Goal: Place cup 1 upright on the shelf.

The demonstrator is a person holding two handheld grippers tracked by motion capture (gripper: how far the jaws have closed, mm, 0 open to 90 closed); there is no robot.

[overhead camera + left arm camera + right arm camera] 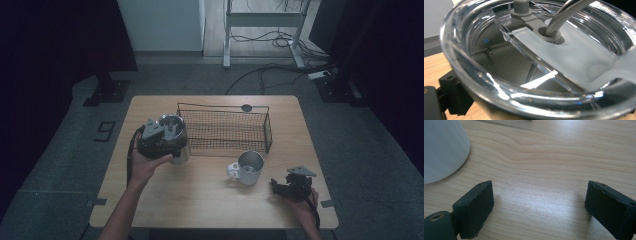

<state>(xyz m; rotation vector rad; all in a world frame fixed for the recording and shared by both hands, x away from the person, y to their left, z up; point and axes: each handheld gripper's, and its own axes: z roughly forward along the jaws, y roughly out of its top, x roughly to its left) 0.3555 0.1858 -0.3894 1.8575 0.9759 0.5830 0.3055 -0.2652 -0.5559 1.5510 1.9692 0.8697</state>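
A steel tumbler (179, 144) with a clear lid (486, 82) stands at the table's left, just outside the wire basket (225, 131). My left gripper (165, 142) is shut on it from the near side, the hand wrapped around the tool. In the left gripper view one black jaw shows low at the left against the tumbler's wall; a metal straw (564, 15) passes through the lid. A steel mug (248, 167) (441, 147) with a white handle sits right of centre. My right gripper (276, 185) (539, 205) rests on the wood right of the mug, open, nothing between its jaws.
The black wire basket holds nothing that I can see and spans the table's back middle. A small dark disc (246, 107) lies at the far edge behind it. Bare wood (200, 200) runs along the front. Cables and stand feet cover the floor beyond.
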